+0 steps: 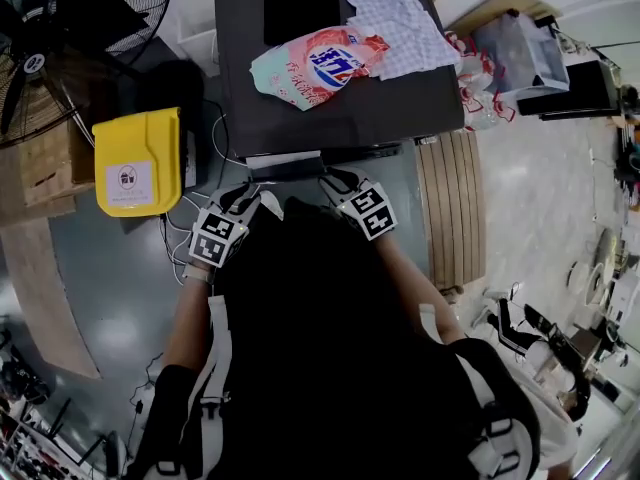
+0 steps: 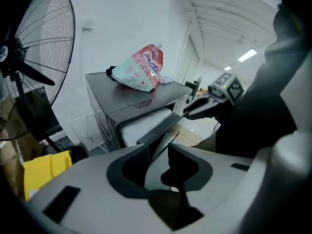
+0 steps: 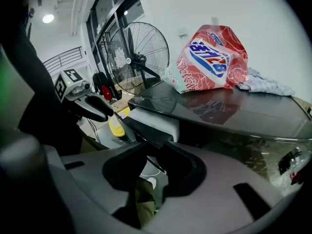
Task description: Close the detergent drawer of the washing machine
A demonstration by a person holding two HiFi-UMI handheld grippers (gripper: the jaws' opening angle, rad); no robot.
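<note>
While the detergent drawer stands pulled out of the washing machine front, the left gripper and right gripper sit at opposite ends of its dark fascia, jaws partly apart, nothing clamped.

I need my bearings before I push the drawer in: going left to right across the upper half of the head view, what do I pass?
Black floor fan → yellow plastic box → red-and-green detergent bag → checked cloth → clear plastic bin.
</note>
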